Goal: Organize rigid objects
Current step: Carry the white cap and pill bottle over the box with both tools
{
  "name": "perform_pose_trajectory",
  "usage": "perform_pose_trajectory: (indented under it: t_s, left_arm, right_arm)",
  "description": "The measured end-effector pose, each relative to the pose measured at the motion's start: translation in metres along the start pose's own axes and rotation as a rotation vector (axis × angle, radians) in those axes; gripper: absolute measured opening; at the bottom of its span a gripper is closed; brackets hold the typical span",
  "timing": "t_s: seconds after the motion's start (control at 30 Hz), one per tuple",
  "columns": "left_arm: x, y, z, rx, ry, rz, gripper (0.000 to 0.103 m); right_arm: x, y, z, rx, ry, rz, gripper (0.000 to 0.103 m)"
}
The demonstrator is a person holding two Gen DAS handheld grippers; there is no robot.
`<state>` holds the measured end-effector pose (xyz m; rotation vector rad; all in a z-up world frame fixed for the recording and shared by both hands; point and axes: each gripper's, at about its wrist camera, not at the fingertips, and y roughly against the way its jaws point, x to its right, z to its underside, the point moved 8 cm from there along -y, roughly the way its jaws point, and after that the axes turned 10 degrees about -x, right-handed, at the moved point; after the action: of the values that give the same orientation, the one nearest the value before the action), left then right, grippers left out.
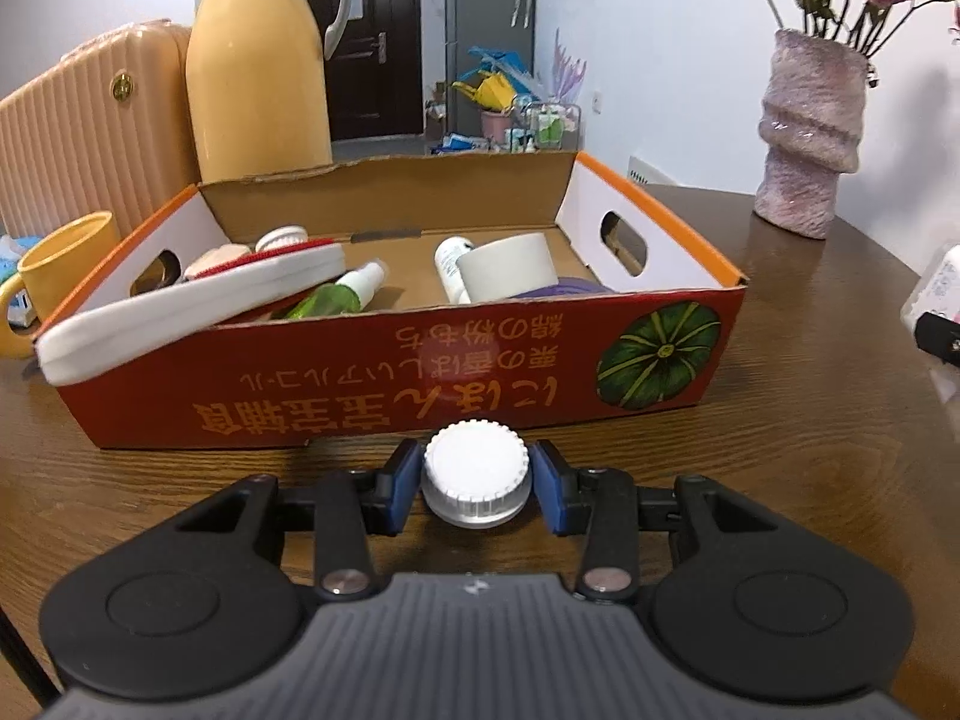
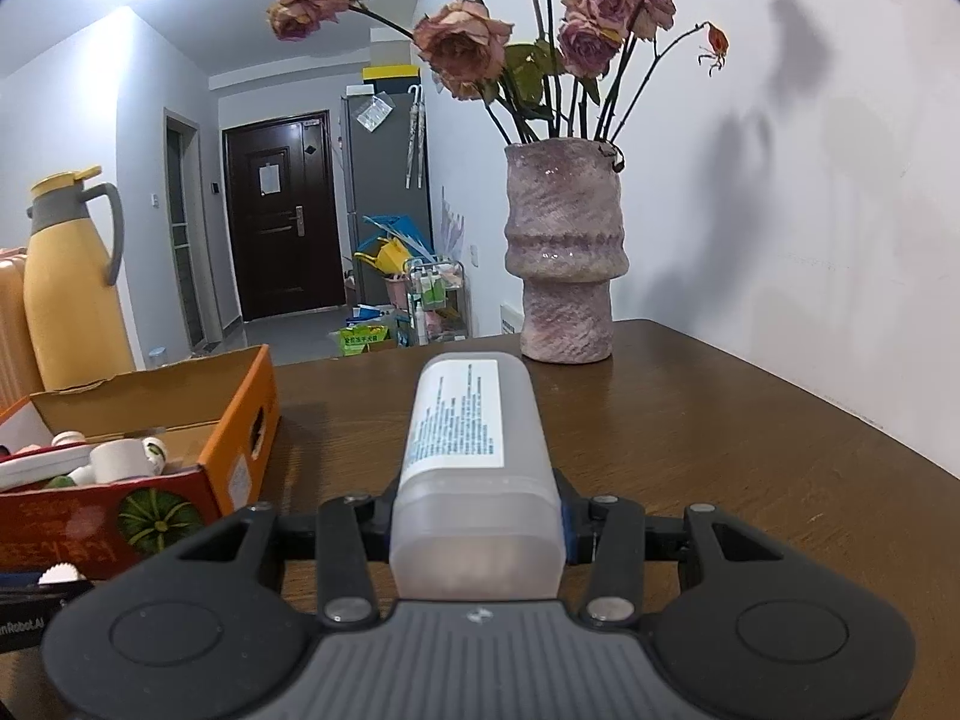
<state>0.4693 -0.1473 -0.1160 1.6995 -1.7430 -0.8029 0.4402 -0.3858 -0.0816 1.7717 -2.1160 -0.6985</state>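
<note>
While the left wrist view looks across a brown wooden table (image 1: 780,420), the left gripper (image 1: 475,480) has its blue pads nearly together, closed on a small white ribbed-cap jar (image 1: 476,471) that sits between the jaws. Just beyond the jaws stands a red cardboard box printed with a green pumpkin (image 1: 420,372); only this view shows its contents fully: a white-and-red slipper (image 1: 198,306) lying over the box's left rim, a green spray bottle (image 1: 336,297), a white roll of tape (image 1: 507,267) and a white tube (image 1: 450,264). A yellow mug (image 1: 66,264) and a yellow thermos jug (image 1: 258,72) stand to the left and behind the box.

Seen from the right wrist, the right gripper (image 2: 477,516) is narrowly open and clamped on a translucent white bottle with a printed label (image 2: 474,450), which points straight ahead from the jaws. Ahead and slightly right, this view alone shows the whole pink ceramic vase of dried roses (image 2: 564,252). The box appears to the left of these jaws.
</note>
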Motion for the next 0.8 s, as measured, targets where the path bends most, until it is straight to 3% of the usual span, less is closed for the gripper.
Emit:
perform_pose_trajectory:
  t_s: [0.8]
  left_arm:
    - [-0.034,0.077,0.024,0.146,-0.021,0.044,0.041]
  right_arm:
    - [-0.065,0.065,0.036,0.062,0.085,-0.098,0.043]
